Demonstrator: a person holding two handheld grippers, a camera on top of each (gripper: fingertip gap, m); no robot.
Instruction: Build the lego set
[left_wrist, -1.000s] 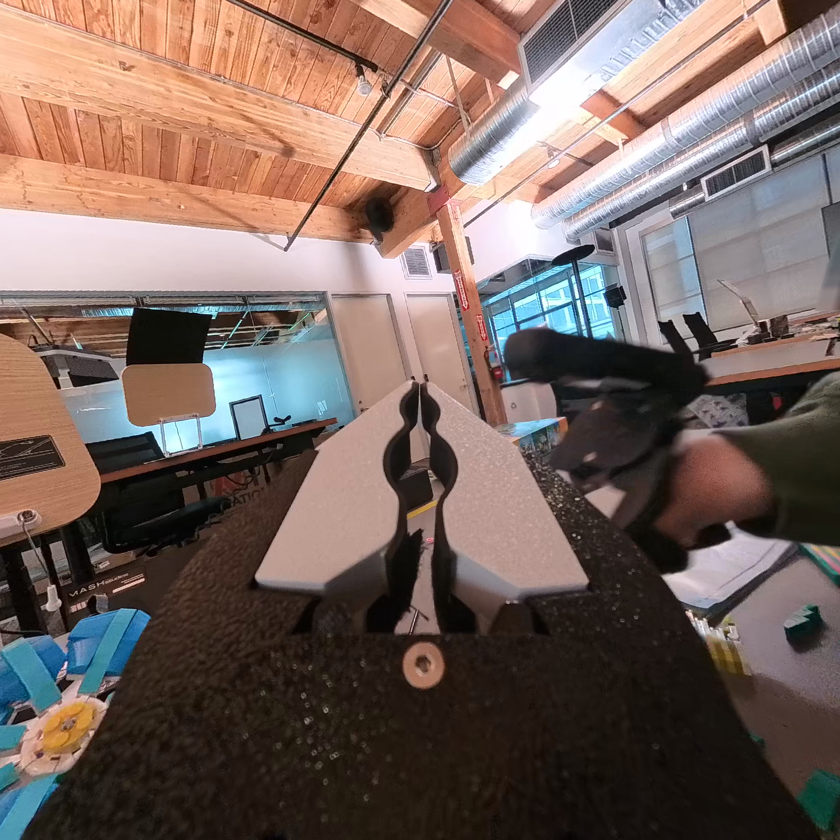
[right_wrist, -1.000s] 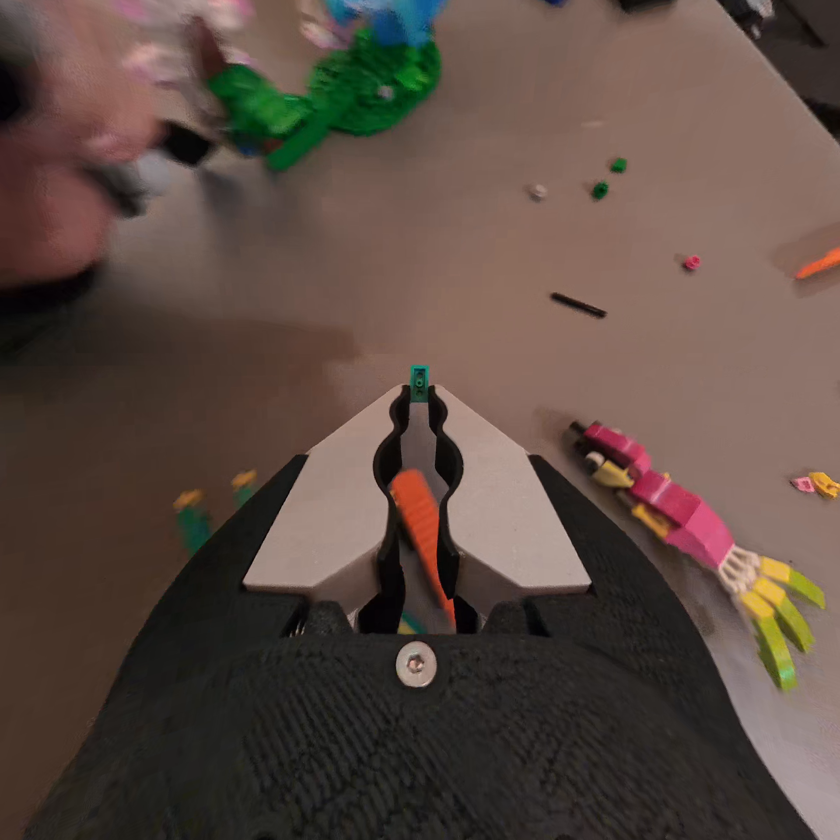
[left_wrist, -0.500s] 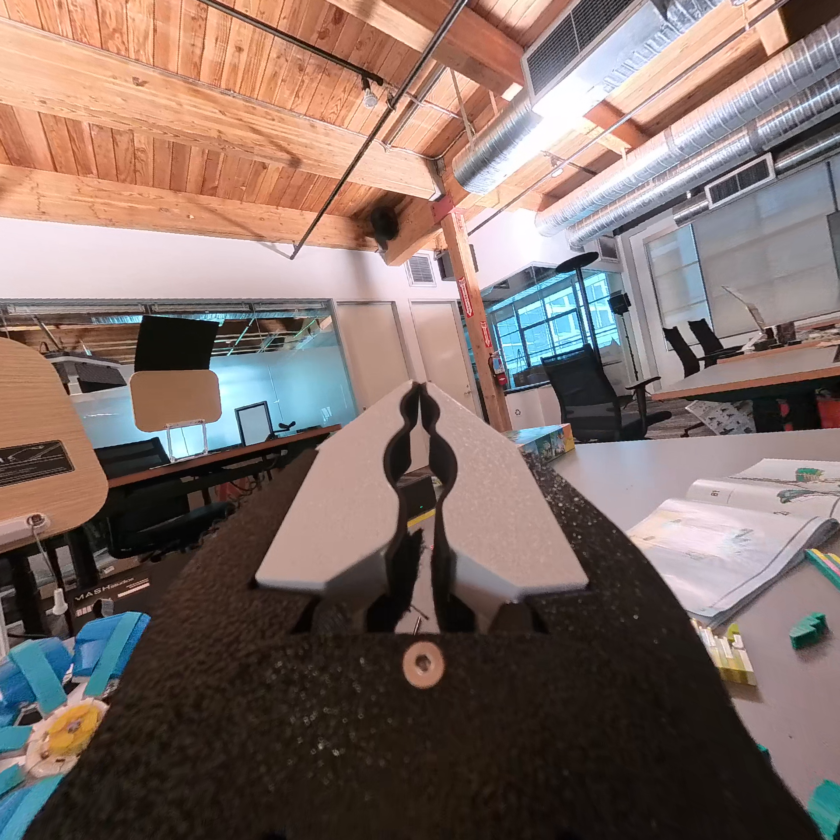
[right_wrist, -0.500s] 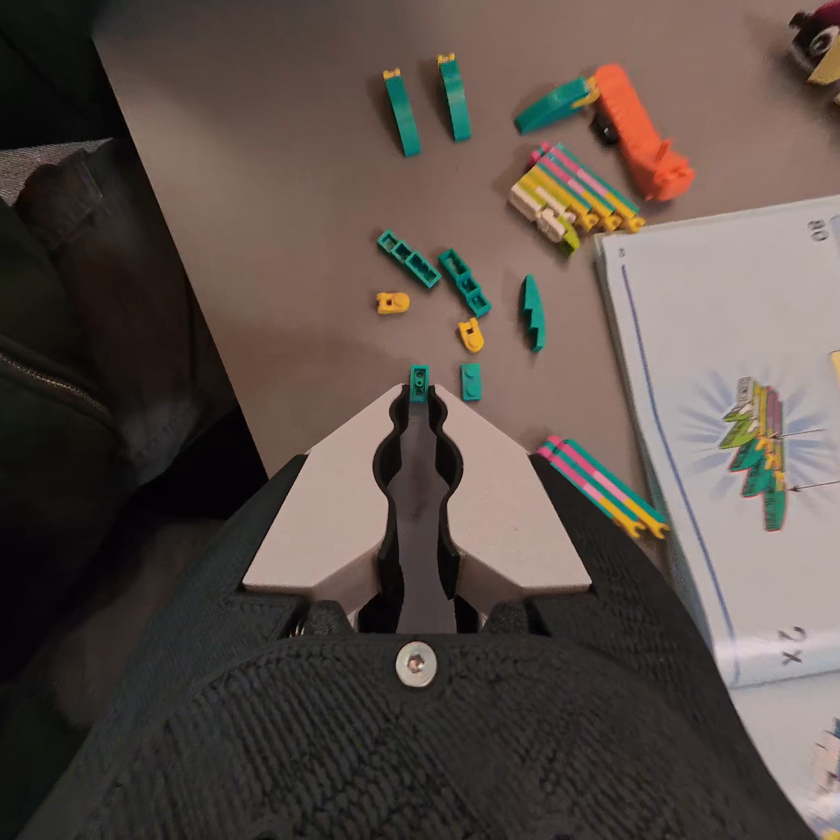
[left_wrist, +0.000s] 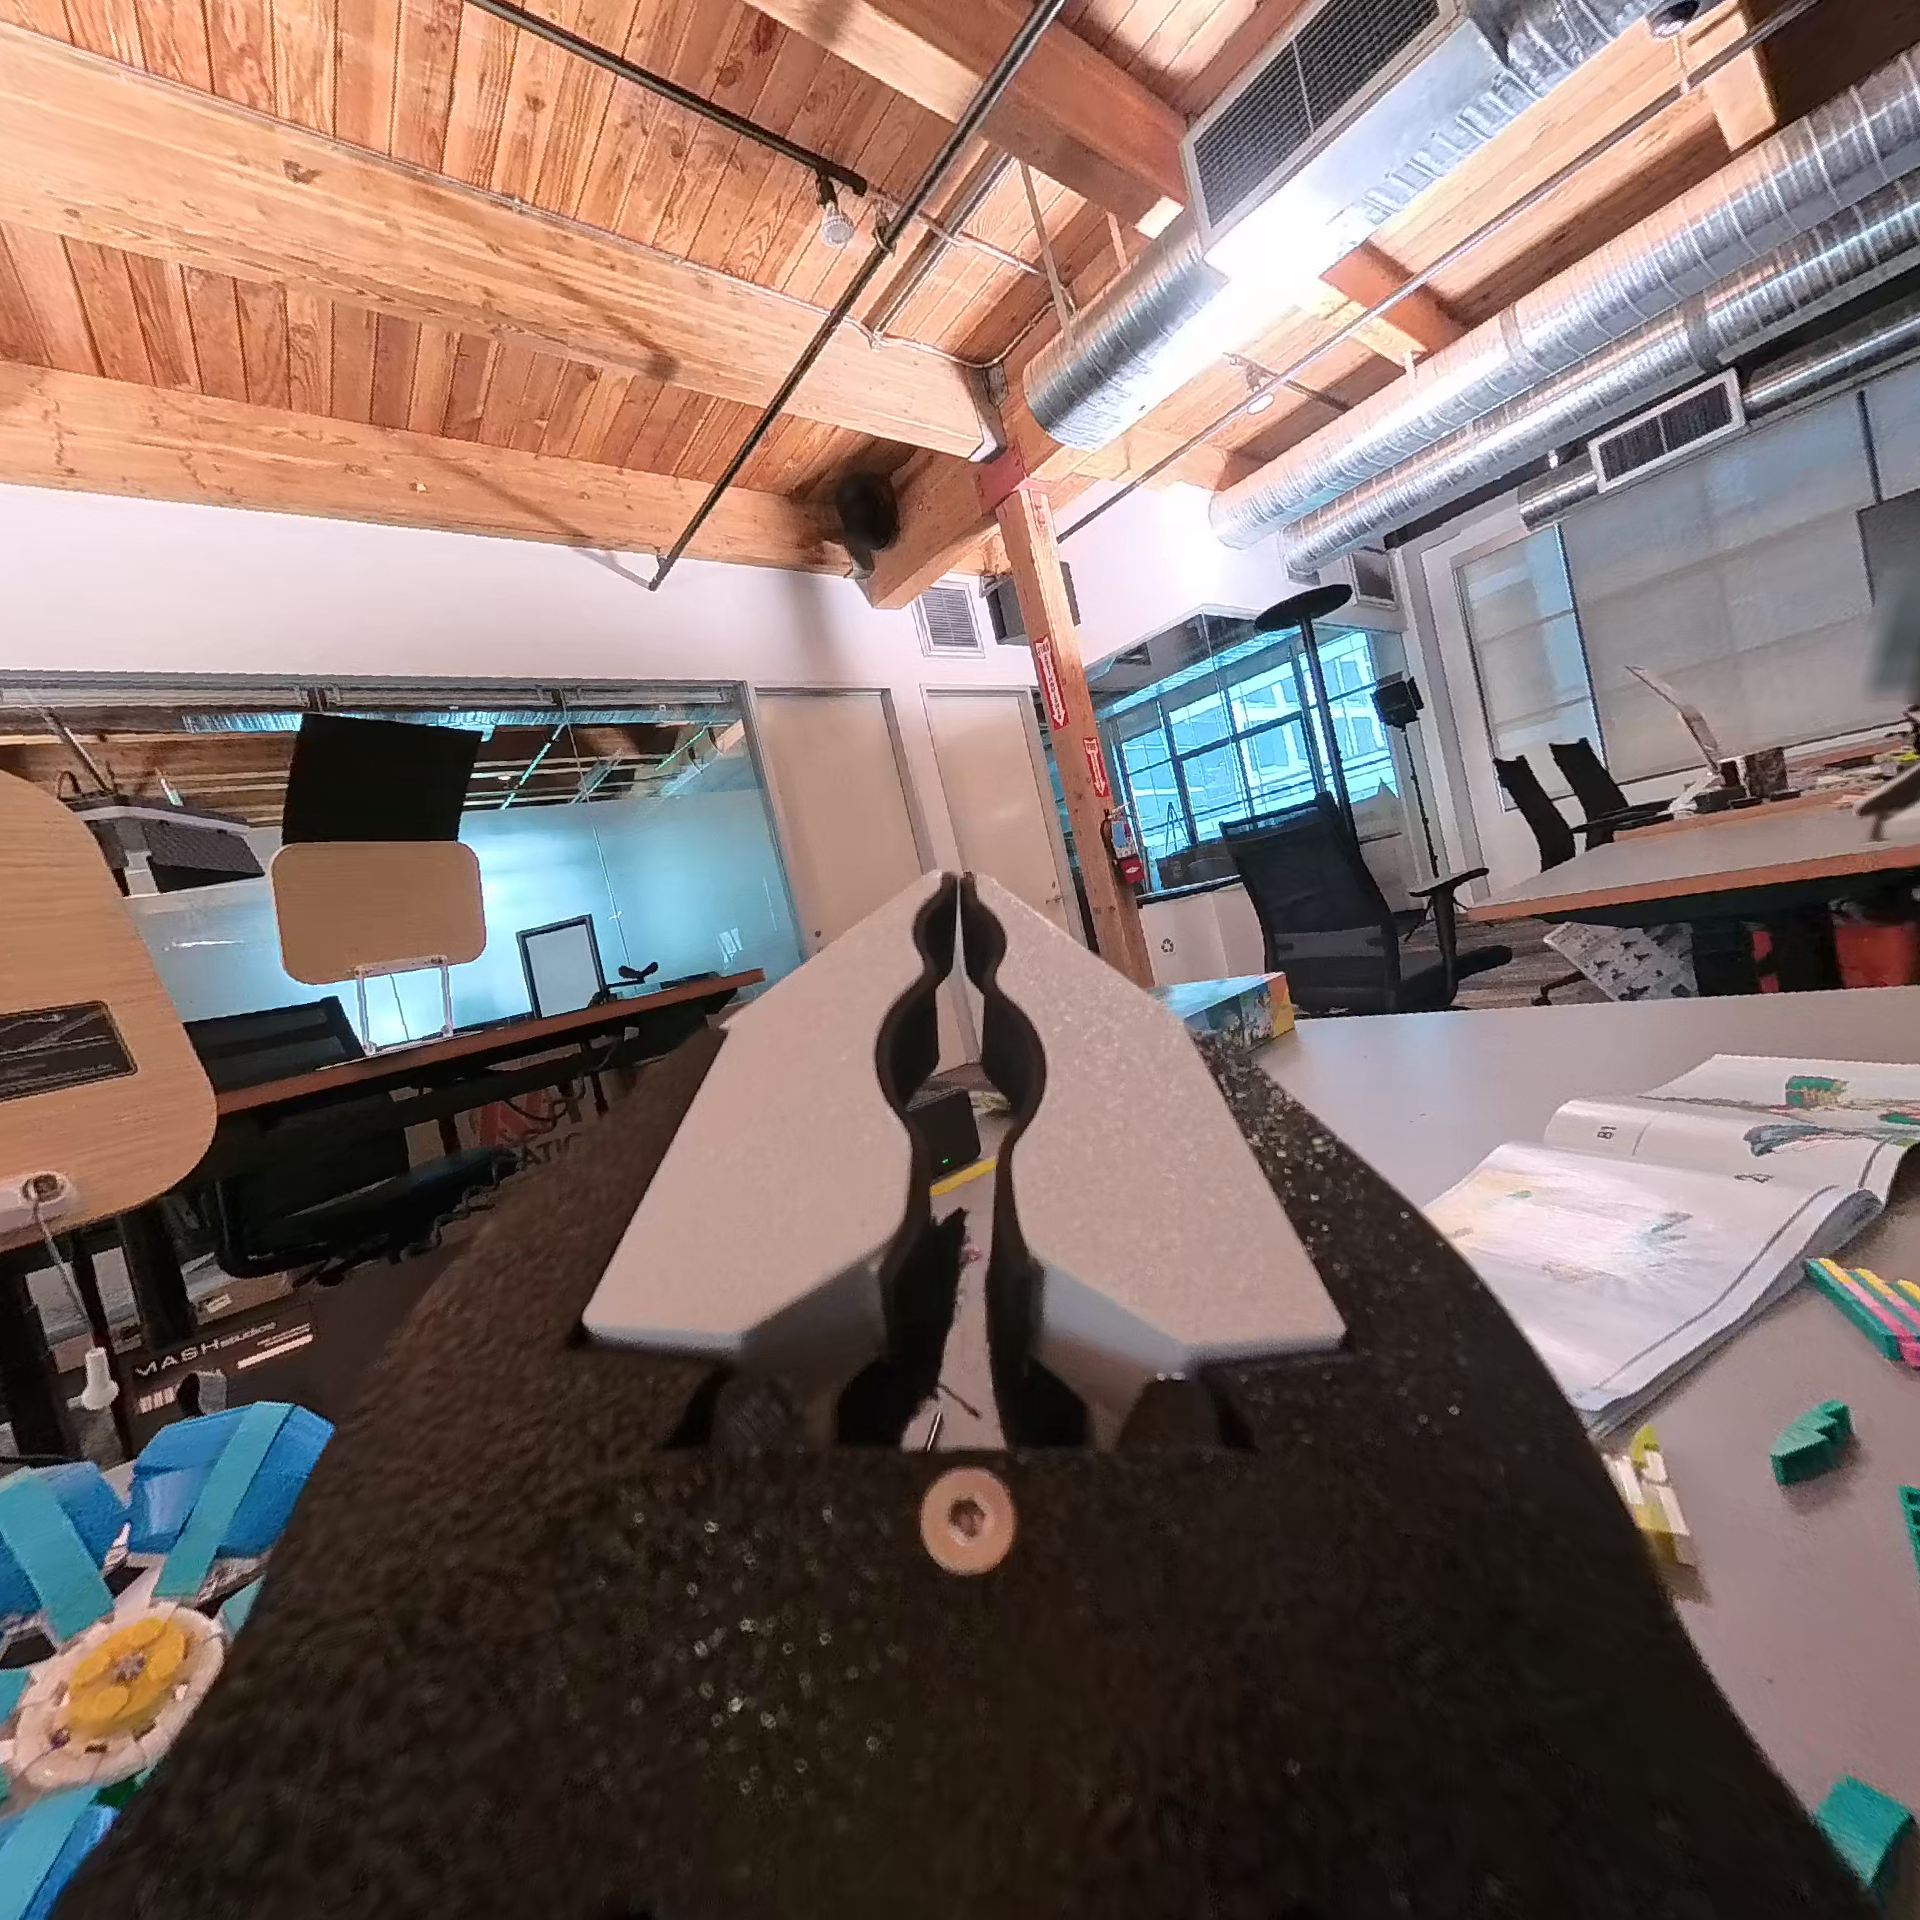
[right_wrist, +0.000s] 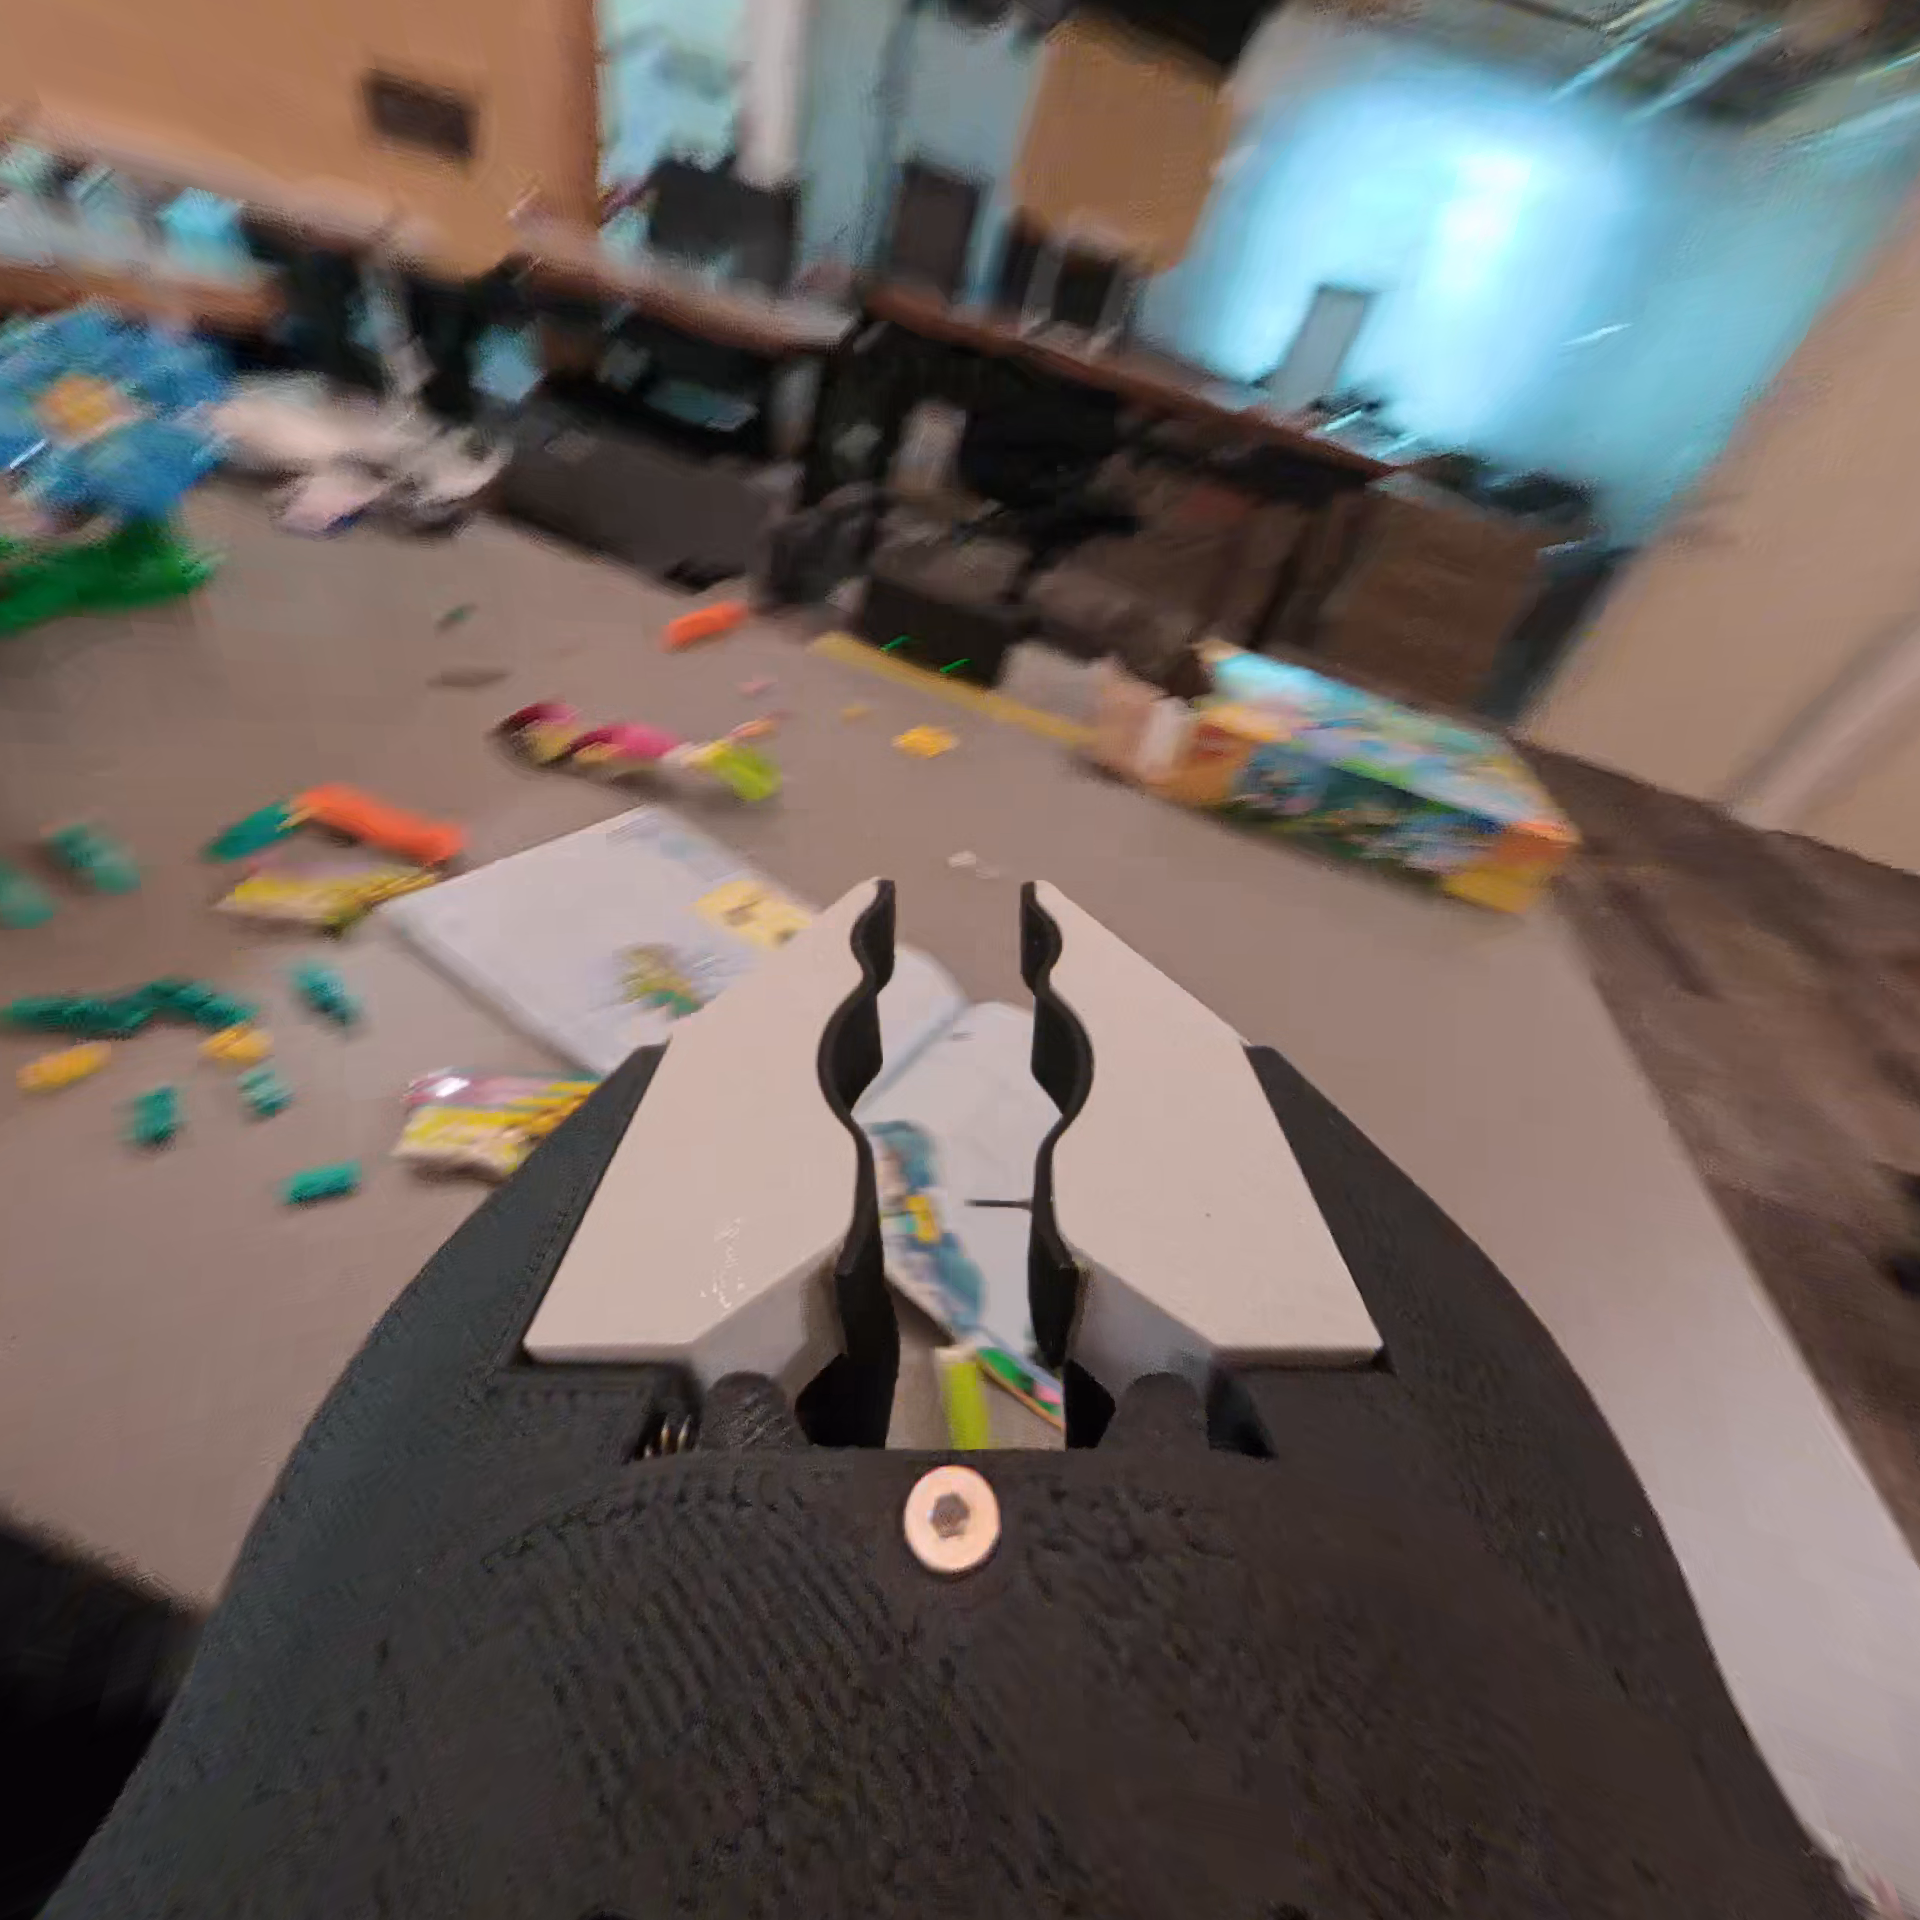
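Pointing up toward the room, the left gripper (left_wrist: 957, 881) is pressed together, empty; the right gripper (right_wrist: 956, 902) is held spread above the open instruction booklet (right_wrist: 613, 925), with teal lego pieces (right_wrist: 125, 1006) scattered at nine o'clock.

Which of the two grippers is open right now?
The right gripper: a clear gap separates its fingertips, with the open instruction booklet visible through it. The left gripper has its tips pressed together and holds nothing.

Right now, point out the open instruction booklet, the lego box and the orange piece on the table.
instruction booklet (right_wrist: 582, 940), right wrist view, on its left page.
lego box (right_wrist: 1371, 779), right wrist view, on its printed side.
orange piece (right_wrist: 379, 819), right wrist view, on its middle.
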